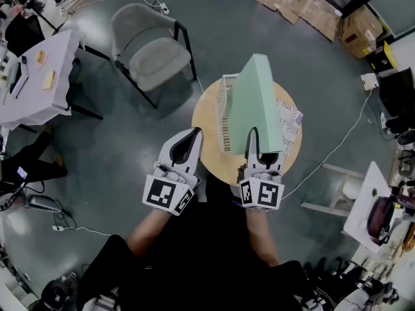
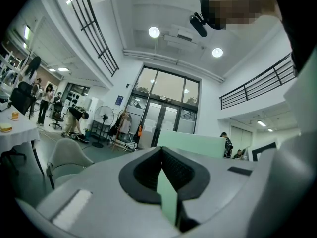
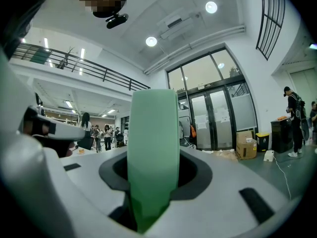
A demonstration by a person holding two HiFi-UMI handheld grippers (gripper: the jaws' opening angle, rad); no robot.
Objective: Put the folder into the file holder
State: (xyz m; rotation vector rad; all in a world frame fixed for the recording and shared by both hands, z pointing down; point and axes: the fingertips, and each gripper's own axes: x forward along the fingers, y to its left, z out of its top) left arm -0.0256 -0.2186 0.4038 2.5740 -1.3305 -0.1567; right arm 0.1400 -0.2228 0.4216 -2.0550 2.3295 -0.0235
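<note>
A pale green folder (image 1: 258, 102) stands on edge over the round wooden table (image 1: 211, 157), its far end raised. My right gripper (image 1: 254, 149) is shut on its near edge; in the right gripper view the folder (image 3: 153, 133) fills the gap between the jaws of the right gripper (image 3: 152, 192). A white wire file holder (image 1: 225, 112) stands on the table just left of the folder, touching or nearly so. My left gripper (image 1: 187, 146) hovers at the table's left rim, jaws together, holding nothing. From the left gripper (image 2: 166, 187) view the folder (image 2: 195, 144) shows beyond.
A printed sheet (image 1: 290, 127) lies on the table under the folder's right side. A grey chair (image 1: 148, 50) stands behind and left, a white table (image 1: 39, 76) at far left, cardboard boxes (image 1: 305, 5) at the back. Cables cross the floor.
</note>
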